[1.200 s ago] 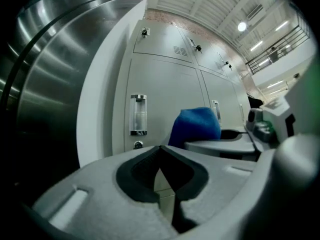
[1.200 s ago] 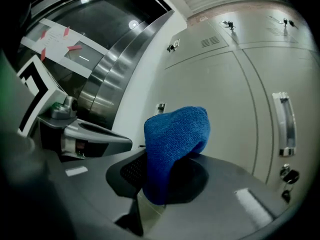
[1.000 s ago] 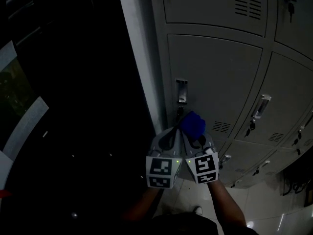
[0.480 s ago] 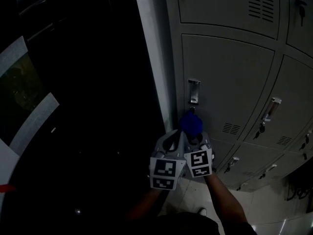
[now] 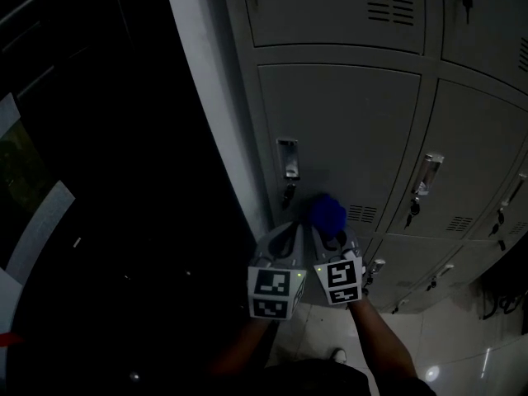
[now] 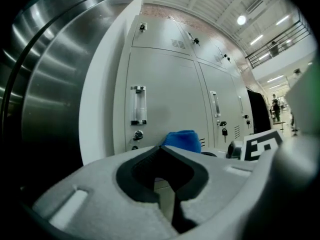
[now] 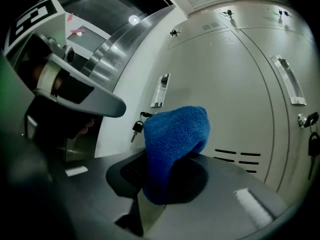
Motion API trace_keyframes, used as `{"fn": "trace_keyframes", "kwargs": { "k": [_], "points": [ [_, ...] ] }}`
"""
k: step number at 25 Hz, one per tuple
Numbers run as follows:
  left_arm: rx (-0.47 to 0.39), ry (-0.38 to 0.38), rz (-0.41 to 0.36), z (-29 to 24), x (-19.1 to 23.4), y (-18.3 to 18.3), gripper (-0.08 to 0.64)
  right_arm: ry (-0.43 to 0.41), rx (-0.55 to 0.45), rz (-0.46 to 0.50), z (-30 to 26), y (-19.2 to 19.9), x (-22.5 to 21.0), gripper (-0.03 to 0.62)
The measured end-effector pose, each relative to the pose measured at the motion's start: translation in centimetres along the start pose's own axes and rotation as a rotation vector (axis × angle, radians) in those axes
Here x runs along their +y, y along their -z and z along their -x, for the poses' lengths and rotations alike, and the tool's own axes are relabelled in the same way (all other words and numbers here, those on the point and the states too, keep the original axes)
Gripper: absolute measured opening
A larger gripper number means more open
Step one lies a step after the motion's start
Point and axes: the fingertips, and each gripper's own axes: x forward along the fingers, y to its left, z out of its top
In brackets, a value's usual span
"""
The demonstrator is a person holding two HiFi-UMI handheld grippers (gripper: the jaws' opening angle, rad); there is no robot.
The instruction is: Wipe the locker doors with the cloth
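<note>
A bunched blue cloth [image 5: 327,214] is clamped in my right gripper [image 5: 327,231], which is shut on it; the cloth [image 7: 172,144] covers the jaw tips in the right gripper view. It is held close to a grey locker door [image 5: 346,139], below and right of the door's metal handle [image 5: 287,157] and hanging key [image 5: 287,195]. I cannot tell whether it touches the door. My left gripper [image 5: 288,229] sits right beside the right one, shut on nothing [image 6: 161,148]. The cloth [image 6: 181,139] peeks over its jaws.
More locker doors [image 5: 478,163] with handles and keys run to the right, and one [image 5: 330,7] above. A white frame post [image 5: 206,97] borders the lockers on the left, with a curved metal wall [image 6: 55,84] beyond. Shiny tiled floor [image 5: 462,361] lies below.
Both grippers stay side by side. Relative to the door handle, the cloth has shifted from directly beneath it to its lower right.
</note>
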Motion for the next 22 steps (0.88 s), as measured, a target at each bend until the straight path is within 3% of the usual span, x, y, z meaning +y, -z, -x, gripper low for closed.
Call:
{"fn": "trace_keyframes", "kwargs": {
  "k": [14,22],
  "points": [
    [0.025,0.151,-0.017,-3.5,-7.7,0.5,0.005,0.172,0.045,-0.015,6.1,2.4,-8.4,0.071],
    [0.031,0.159,-0.013,-3.7,-8.9,0.7,0.005,0.181,0.056,-0.003,7.6,2.5,-9.5,0.071]
  ]
}}
